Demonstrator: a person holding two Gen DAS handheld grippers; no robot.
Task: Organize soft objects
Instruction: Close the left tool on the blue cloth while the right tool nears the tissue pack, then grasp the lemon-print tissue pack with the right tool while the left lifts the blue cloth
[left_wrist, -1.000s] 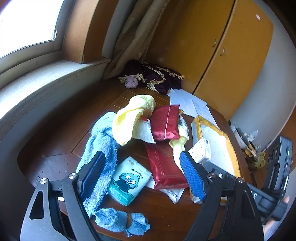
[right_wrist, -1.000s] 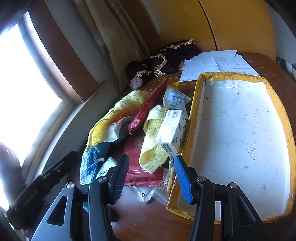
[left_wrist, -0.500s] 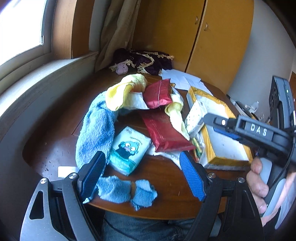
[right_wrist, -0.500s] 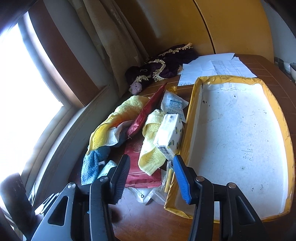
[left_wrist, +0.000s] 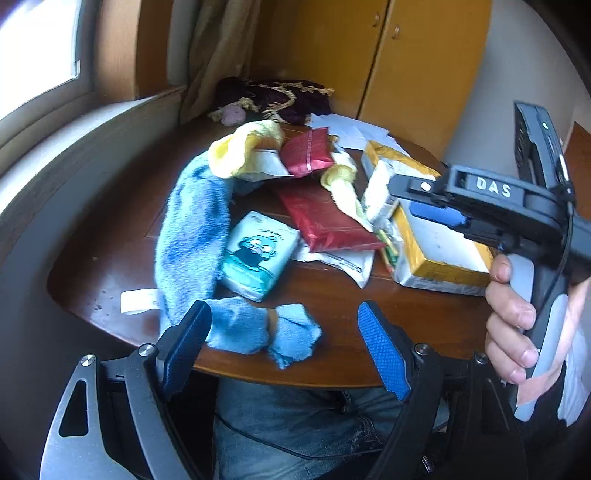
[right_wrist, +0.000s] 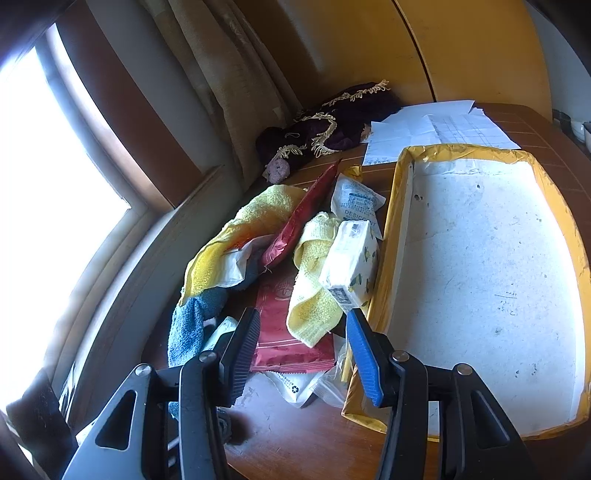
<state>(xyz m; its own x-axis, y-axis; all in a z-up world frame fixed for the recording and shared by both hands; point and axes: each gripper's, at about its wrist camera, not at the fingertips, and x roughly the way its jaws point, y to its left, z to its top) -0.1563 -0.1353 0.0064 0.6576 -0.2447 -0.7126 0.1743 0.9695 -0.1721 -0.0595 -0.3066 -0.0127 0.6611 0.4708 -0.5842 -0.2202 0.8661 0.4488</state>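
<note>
You've pulled your left gripper (left_wrist: 284, 347) back, so nothing's sorted yet. Both it and the right gripper (right_wrist: 301, 354) gape wide, empty; the blue towel (left_wrist: 192, 236) sits at 11 o'clock.

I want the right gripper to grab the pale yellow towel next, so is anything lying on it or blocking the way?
Yes. A white tissue pack lies on the pale yellow towel, against the tray wall. The towel's near end, draped over a red packet, is uncovered just ahead of the open right gripper.
</note>
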